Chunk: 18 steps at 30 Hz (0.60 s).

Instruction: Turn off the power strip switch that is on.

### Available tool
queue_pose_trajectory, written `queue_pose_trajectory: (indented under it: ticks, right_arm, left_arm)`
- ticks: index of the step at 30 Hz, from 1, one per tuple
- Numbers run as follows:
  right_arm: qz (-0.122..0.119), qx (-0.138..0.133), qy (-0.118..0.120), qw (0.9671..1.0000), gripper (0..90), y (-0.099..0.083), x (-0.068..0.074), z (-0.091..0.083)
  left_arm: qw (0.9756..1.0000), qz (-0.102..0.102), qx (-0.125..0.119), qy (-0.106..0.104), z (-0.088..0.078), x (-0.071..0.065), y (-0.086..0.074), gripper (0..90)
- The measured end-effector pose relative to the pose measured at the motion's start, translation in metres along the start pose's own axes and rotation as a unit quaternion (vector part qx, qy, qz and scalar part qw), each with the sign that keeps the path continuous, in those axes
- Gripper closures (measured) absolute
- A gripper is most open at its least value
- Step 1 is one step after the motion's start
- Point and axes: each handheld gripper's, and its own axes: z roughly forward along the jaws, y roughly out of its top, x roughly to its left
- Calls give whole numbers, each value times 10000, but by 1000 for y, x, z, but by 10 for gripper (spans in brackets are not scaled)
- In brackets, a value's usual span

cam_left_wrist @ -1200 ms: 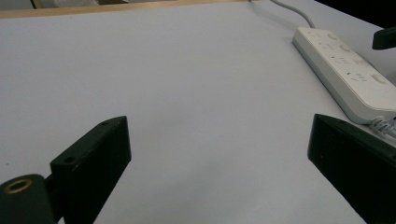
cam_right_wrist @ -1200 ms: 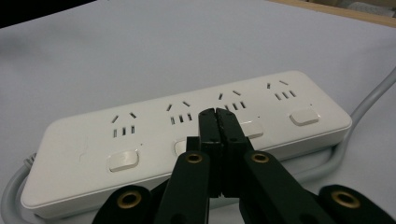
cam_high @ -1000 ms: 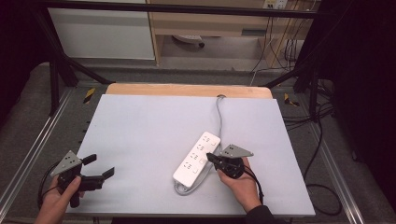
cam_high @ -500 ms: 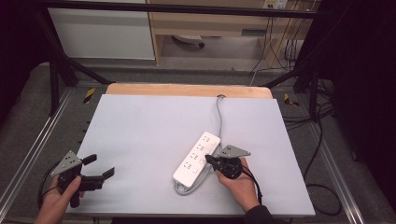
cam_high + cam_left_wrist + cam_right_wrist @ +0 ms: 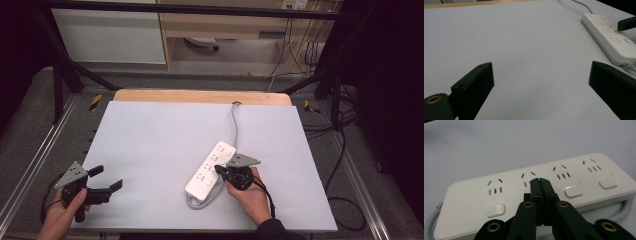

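A white power strip (image 5: 209, 169) lies at an angle on the pale table (image 5: 160, 135), right of the middle. In the right gripper view the power strip (image 5: 579, 177) shows several socket groups and push switches (image 5: 573, 192). My right gripper (image 5: 540, 181) is shut with nothing in it. Its tips rest at the strip's top by the second socket group and hide whatever is under them. From above, the right gripper (image 5: 221, 171) sits at the strip's right side. My left gripper (image 5: 106, 178) stands open near the front left corner, and the left gripper (image 5: 541, 72) holds nothing.
The strip's grey cable (image 5: 234, 117) runs to the table's far edge, and a loop of it (image 5: 200, 202) lies at the strip's near end. A wooden strip (image 5: 200, 96) borders the far side. Metal rails (image 5: 30, 165) flank the table.
My right gripper has edged a little to the left, onto the strip. The left gripper has not moved.
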Motion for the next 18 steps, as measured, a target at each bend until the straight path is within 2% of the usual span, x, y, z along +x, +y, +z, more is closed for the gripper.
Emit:
queue_pose_trajectory:
  ticks: [18]
  right_arm:
    - [20,64,42,10000,900,-1,0,3]
  left_arm:
    - [10000,18,10,0,0,0,0,61]
